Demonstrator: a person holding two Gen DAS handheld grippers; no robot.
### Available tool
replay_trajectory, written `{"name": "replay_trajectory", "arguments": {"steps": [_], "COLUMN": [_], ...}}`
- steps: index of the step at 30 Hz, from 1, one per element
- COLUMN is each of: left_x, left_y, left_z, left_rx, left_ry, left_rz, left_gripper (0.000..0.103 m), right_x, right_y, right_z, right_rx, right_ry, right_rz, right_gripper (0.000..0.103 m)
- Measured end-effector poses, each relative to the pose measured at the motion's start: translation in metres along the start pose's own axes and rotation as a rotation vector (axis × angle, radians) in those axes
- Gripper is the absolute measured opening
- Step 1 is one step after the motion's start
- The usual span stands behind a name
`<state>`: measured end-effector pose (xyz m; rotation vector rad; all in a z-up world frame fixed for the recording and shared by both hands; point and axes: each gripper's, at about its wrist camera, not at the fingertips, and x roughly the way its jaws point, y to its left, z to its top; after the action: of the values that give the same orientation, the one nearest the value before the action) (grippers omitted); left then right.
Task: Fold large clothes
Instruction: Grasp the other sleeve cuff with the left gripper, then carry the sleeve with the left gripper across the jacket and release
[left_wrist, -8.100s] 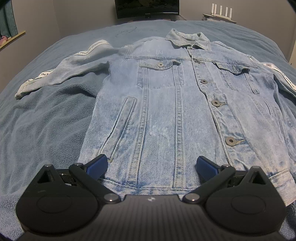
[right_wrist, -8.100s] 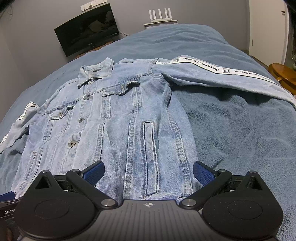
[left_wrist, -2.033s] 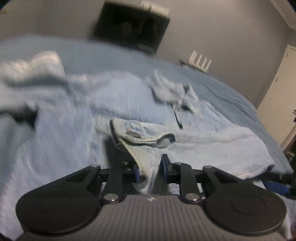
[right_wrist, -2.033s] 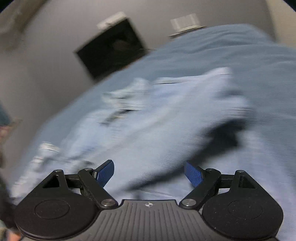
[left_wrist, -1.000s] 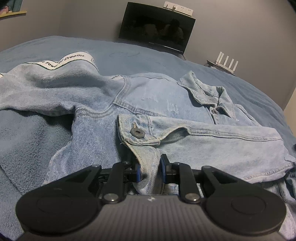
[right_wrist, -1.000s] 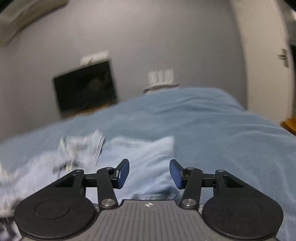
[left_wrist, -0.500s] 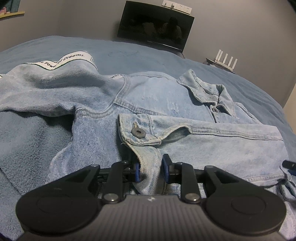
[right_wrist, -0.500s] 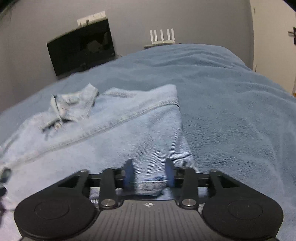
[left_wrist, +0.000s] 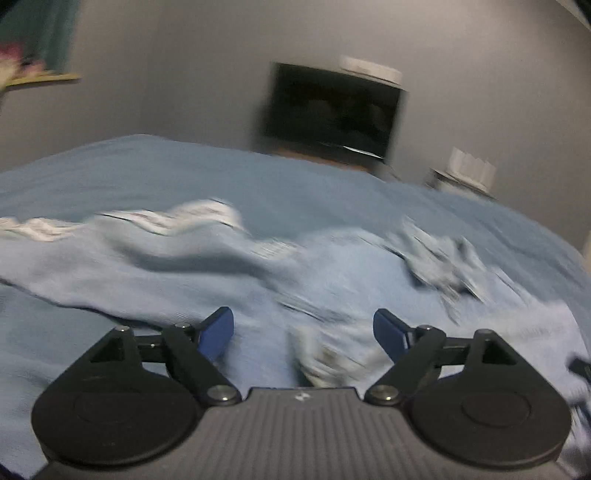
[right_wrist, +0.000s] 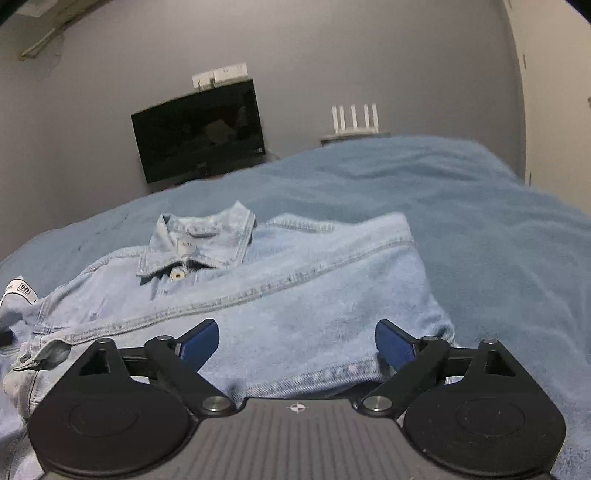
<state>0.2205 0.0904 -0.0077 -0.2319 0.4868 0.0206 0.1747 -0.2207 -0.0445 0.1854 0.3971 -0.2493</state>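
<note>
A light blue denim jacket (right_wrist: 295, 295) lies on the bed, its lower half folded up over the chest so the hem reaches near the collar (right_wrist: 207, 236). My right gripper (right_wrist: 295, 343) stands just above the folded edge, its jaws opening, the blue pads clear of the cloth. The left wrist view is blurred by motion. There the jacket (left_wrist: 332, 273) and its sleeve with a white stripe (left_wrist: 177, 218) spread ahead. My left gripper (left_wrist: 303, 330) hangs above the fold with its jaws opening; cloth lies below them, untouched by the pads.
A blue blanket (right_wrist: 498, 229) covers the whole bed. A dark monitor (right_wrist: 199, 129) and a white router (right_wrist: 354, 120) stand by the grey far wall. A pale door (right_wrist: 554, 110) is at the right.
Both grippers have let go of the folded hem and opened wide. The left gripper has lifted and tipped upward, so more wall shows. The right gripper has pulled back a little.
</note>
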Motion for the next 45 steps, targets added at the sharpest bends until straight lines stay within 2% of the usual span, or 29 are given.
{"name": "replay_trajectory", "arguments": {"steps": [4,6,10,14,16,19,24,28,31,32,33,34,35,36,38,41,42,45], "left_x": [-0.003,-0.002,0.005,0.011,0.017,0.026,0.036,0.043,0.041,0.04,0.043,0.045,0.049,0.051,0.048,0.044,0.041,0.031], "left_y": [0.068,0.099,0.153,0.195,0.211,0.232,0.275,0.284,0.29,0.289,0.289,0.292,0.294,0.295,0.289,0.269,0.259,0.224], "left_z": [0.01,0.011,0.01,0.007,0.005,0.002,-0.009,-0.011,-0.005,-0.003,0.001,0.005,0.007,0.006,0.007,0.025,0.034,0.054], "left_rx": [-0.23,-0.294,-0.357,-0.401,-0.428,-0.467,-0.645,-0.722,-0.725,-0.719,-0.712,-0.708,-0.713,-0.724,-0.715,-0.607,-0.572,-0.503], "left_ry": [0.021,0.007,-0.063,-0.171,-0.203,-0.225,-0.286,-0.347,-0.39,-0.392,-0.382,-0.37,-0.348,-0.334,-0.342,-0.371,-0.39,-0.446], "left_rz": [0.126,0.186,0.284,0.356,0.361,0.37,0.266,0.23,0.217,0.208,0.209,0.213,0.215,0.213,0.224,0.204,0.185,0.054], "left_gripper": [0.083,0.083,0.083,0.083,0.083,0.083,0.083,0.083,0.07,0.068,0.059,0.035,0.021,0.002,0.001,0.0,0.0,0.0], "right_x": [-0.012,-0.022,-0.035,-0.053,-0.057,-0.056,-0.046,-0.037,-0.034,-0.033,-0.033,-0.032,-0.032,-0.031,-0.03,-0.028,-0.028,-0.027], "right_y": [0.017,0.031,0.056,0.083,0.09,0.095,0.098,0.102,0.106,0.106,0.107,0.107,0.106,0.106,0.104,0.102,0.102,0.099], "right_z": [-0.004,-0.008,-0.019,-0.036,-0.041,-0.045,-0.048,-0.052,-0.057,-0.059,-0.06,-0.061,-0.061,-0.062,-0.062,-0.062,-0.062,-0.061], "right_rx": [-0.103,-0.171,-0.266,-0.438,-0.482,-0.509,-0.484,-0.496,-0.521,-0.529,-0.534,-0.539,-0.543,-0.544,-0.54,-0.53,-0.526,-0.515], "right_ry": [-0.065,-0.096,-0.116,-0.189,-0.206,-0.187,-0.138,-0.111,-0.1,-0.096,-0.094,-0.091,-0.088,-0.086,-0.08,-0.07,-0.068,-0.061], "right_rz": [0.026,0.049,0.151,0.213,0.227,0.229,0.214,0.208,0.206,0.208,0.209,0.209,0.212,0.212,0.212,0.211,0.211,0.21], "right_gripper": [0.097,0.097,0.097,0.097,0.097,0.097,0.097,0.097,0.097,0.097,0.097,0.097,0.097,0.097,0.097,0.097,0.097,0.097]}}
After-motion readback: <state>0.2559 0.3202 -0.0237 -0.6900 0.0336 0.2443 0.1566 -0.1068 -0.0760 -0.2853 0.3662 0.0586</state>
